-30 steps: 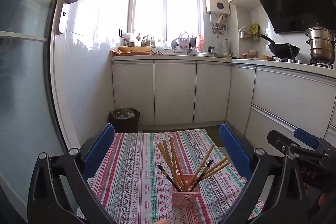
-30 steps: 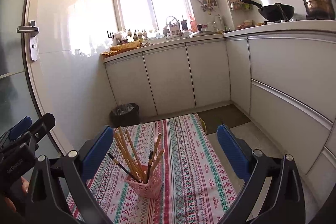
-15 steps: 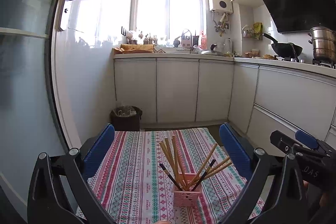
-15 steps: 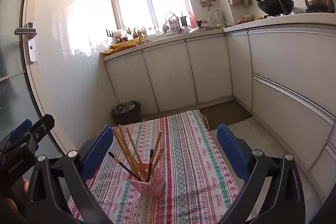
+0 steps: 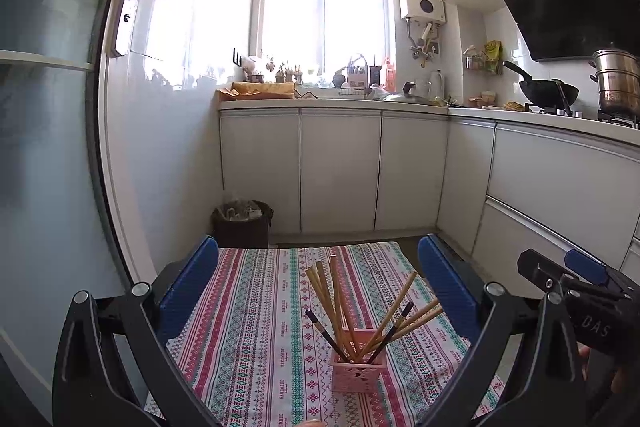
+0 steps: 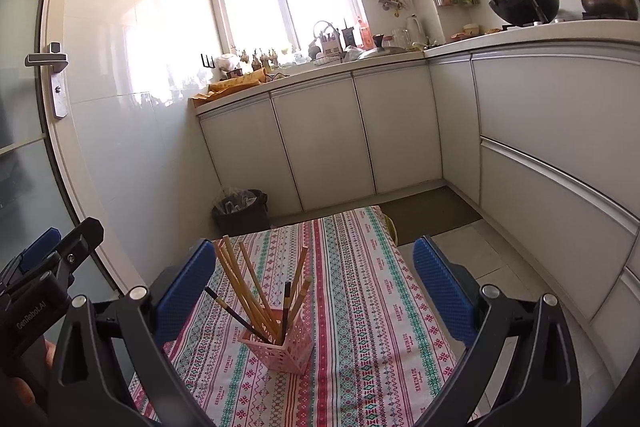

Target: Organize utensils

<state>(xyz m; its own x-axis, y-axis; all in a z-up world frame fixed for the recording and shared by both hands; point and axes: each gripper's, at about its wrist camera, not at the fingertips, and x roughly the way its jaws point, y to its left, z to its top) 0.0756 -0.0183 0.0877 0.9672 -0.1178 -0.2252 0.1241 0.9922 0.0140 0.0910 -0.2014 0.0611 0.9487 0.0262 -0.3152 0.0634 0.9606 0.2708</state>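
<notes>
A pink slotted holder (image 5: 359,371) (image 6: 280,351) stands on the striped tablecloth (image 5: 256,327) (image 6: 368,291). Several wooden chopsticks (image 5: 336,303) (image 6: 244,287) and dark-tipped ones lean out of it in all directions. My left gripper (image 5: 318,277) is open, held above and behind the holder with nothing between its blue pads. My right gripper (image 6: 310,277) is open too, raised over the table with the holder low and left between its fingers. Each gripper shows at the edge of the other's view, held by a hand.
The table sits in a narrow kitchen. White cabinets (image 5: 340,167) and a cluttered counter line the back and right. A dark waste bin (image 5: 242,223) stands on the floor past the table. A glass door with a handle (image 6: 56,83) is on the left. A wok and steel pot sit at the far right.
Both grippers have risen and tilted up slightly, so the holder sits lower in the views. The holder and chopsticks have not moved.
</notes>
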